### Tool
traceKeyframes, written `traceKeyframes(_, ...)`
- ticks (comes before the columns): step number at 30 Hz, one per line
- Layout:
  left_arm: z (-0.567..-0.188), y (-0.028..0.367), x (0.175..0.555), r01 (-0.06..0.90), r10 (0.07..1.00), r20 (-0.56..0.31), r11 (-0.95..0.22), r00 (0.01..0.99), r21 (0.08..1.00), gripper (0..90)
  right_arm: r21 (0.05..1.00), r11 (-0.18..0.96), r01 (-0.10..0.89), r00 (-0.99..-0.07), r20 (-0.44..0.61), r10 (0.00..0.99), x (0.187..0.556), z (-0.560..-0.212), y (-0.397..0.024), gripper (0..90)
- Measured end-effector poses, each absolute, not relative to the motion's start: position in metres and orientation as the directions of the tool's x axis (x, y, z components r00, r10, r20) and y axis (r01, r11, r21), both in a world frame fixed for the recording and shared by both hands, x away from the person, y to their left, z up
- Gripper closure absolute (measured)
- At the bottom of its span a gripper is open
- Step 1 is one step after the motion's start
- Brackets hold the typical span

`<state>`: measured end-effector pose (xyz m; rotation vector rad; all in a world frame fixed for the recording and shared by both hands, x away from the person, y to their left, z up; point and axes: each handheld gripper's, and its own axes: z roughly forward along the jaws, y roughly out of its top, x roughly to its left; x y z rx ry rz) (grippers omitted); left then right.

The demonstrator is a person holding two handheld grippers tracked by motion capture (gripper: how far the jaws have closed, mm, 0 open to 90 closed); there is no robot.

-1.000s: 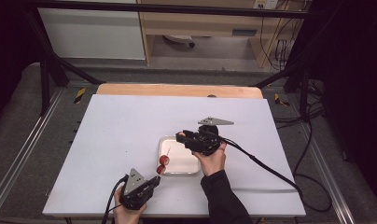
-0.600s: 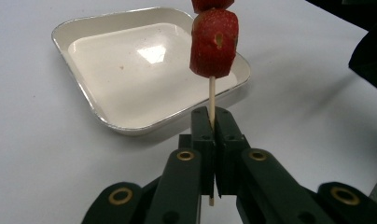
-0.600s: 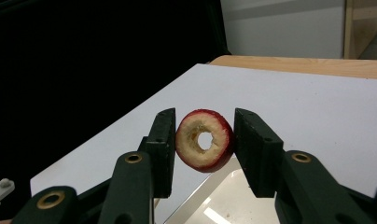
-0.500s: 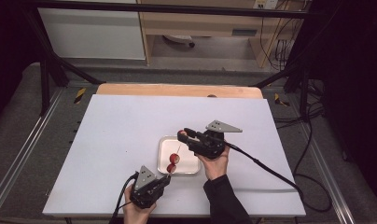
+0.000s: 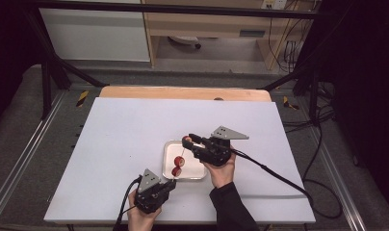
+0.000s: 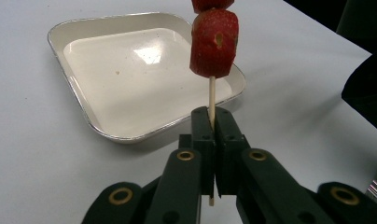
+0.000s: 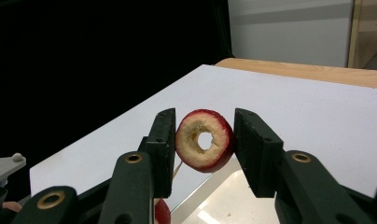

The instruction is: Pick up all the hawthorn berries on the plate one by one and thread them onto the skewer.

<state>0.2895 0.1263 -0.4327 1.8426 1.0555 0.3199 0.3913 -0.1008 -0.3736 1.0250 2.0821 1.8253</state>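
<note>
Skewer point(image 6: 211, 98) stands upright between my left gripper's point(image 6: 210, 122) jaws, which are pressed together on its bare lower end in the lower middle of the left gripper view, with its tip poking out beneath them. Two red fruit pieces point(image 6: 214, 43) sit threaded on it above, at the top centre of that frame. My right gripper's point(image 7: 203, 140) jaws are clamped on a cored red fruit ring point(image 7: 205, 139), one pad on each side of it, in the middle of the right gripper view; the skewer's upper end shows just below and behind the ring.

In the high view my left gripper point(image 5: 169, 183) sits at the lower centre, just off the tray's near corner, and my right gripper point(image 5: 188, 142) reaches in from the right above the tray. The square white tray point(image 5: 198, 172) lies bare beneath both, its raised rim close to the skewer.

Around it the white table point(image 5: 125, 139) spreads wide to the left and top of the frame. A wooden strip point(image 5: 183, 93) edges its far side, with black frame bars point(image 5: 53, 72) and grey floor point(image 5: 19, 120) beyond.
</note>
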Motion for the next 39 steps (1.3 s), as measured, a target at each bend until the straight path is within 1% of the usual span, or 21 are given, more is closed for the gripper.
traceKeyframes(19, -0.433, 0.126, 0.290, 0.531, 0.781, -0.218, -0.167, 0.586, 0.831, 88.2, 0.928, 0.013, 0.373, -0.746, 0.291, 0.599, 0.390, -0.377, -0.098, 60.7)
traceKeyframes(23, -0.433, 0.127, 0.291, 0.537, 0.780, -0.233, -0.152, 0.581, 0.830, 88.2, 0.926, 0.021, 0.378, -0.750, 0.293, 0.593, 0.389, -0.379, -0.097, 60.7)
traceKeyframes(29, -0.434, 0.124, 0.291, 0.560, 0.781, -0.255, -0.142, 0.570, 0.816, 88.2, 0.932, 0.041, 0.361, -0.758, 0.267, 0.595, 0.387, -0.383, -0.094, 60.7)
traceKeyframes(34, -0.435, 0.123, 0.291, 0.561, 0.785, -0.251, -0.144, 0.566, 0.815, 88.3, 0.935, 0.047, 0.351, -0.756, 0.253, 0.604, 0.384, -0.385, -0.093, 60.7)
traceKeyframes(36, -0.434, 0.124, 0.290, 0.554, 0.786, -0.249, -0.140, 0.566, 0.821, 88.3, 0.934, 0.055, 0.353, -0.754, 0.249, 0.608, 0.383, -0.386, -0.093, 60.7)
traceKeyframes(39, -0.431, 0.125, 0.291, 0.542, 0.790, -0.241, -0.133, 0.563, 0.830, 88.3, 0.920, 0.079, 0.385, -0.759, 0.267, 0.594, 0.382, -0.390, -0.091, 60.8)
